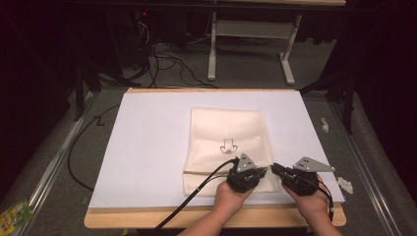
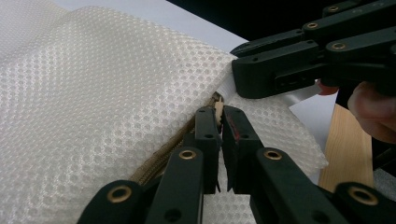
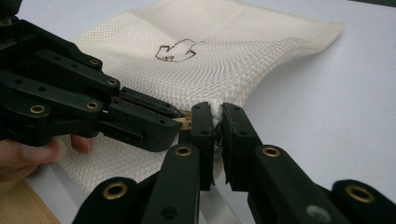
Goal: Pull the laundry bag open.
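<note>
Two claws, left (image 1: 262, 170) and right (image 1: 275, 168), each pinch one mesh bag's (image 1: 227, 132) zipper (image 2: 159, 161) end.

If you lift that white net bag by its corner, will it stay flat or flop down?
Probably flop: the mesh laundry bag already ripples and bends where the left tool and right tool pinch it. It looks thin and light. The zipper edge may hang stiffer.

mesh bag (image 1: 228, 142) on table (image 1: 147, 147) centre | left tongs (image 1: 263, 170), right tongs (image 1: 273, 168) meet at its near right corner
</note>
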